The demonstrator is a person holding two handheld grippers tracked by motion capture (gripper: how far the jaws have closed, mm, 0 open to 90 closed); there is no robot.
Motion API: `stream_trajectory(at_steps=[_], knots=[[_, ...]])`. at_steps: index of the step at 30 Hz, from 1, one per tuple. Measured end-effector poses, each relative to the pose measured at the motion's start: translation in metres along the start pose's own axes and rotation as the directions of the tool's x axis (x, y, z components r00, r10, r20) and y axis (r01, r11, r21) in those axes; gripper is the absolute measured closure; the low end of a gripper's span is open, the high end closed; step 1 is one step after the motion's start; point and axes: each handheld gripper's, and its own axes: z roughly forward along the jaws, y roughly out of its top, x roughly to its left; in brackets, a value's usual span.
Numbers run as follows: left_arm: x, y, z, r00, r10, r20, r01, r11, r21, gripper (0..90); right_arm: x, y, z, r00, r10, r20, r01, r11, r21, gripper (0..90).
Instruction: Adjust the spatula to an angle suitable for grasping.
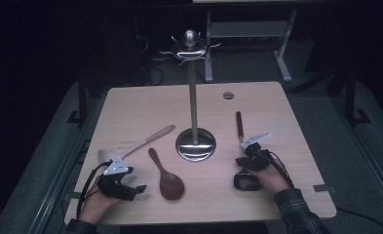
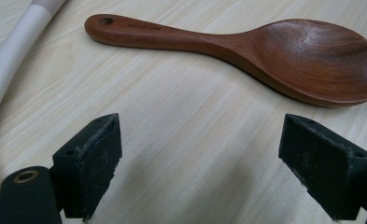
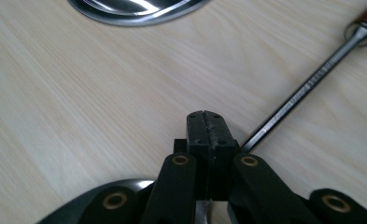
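Right claw [image 3: 204, 122] pinching the ladle [image 3: 307, 86], its shaft's engraving plain in the right gripper view

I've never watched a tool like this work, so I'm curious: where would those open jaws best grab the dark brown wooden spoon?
Probably the slim handle of the dark brown wooden spoon, coming down from above. It lies flat on the light wooden table, so the jaws of the open left gripper could straddle the narrow handle across its width; the bowl looks too broad and shallow to pinch securely.

Reddish-brown wooden spoon [image 2: 246, 51], pale wood-grain table [image 1: 257, 105], black gripper [image 3: 204, 133]
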Motion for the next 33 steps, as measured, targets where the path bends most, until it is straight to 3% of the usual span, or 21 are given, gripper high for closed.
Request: stream_trajectory(at_steps=[13, 23, 33], knots=[[0.001, 0.0, 0.0, 1.0, -0.002, -0.001, 0.002, 1.0, -0.004, 12.9, -0.027, -0.026, -0.024, 0.9962, 0.06, 0.064, -0.059, 0.998, -0.014, 90.0], [-0.001, 0.001, 0.001, 0.9998, 0.018, -0.001, -0.018, 0.9998, 0.008, 12.9, -0.053, -0.034, -0.041, 0.9876, 0.086, 0.131, -0.082, 0.996, -0.04, 90.0], [-0.001, 0.001, 0.001, 0.9998, 0.017, -0.002, -0.017, 0.9998, 0.011, 12.9, -0.066, -0.038, -0.047, 0.9741, 0.101, 0.202, -0.098, 0.995, -0.024, 89.9]])
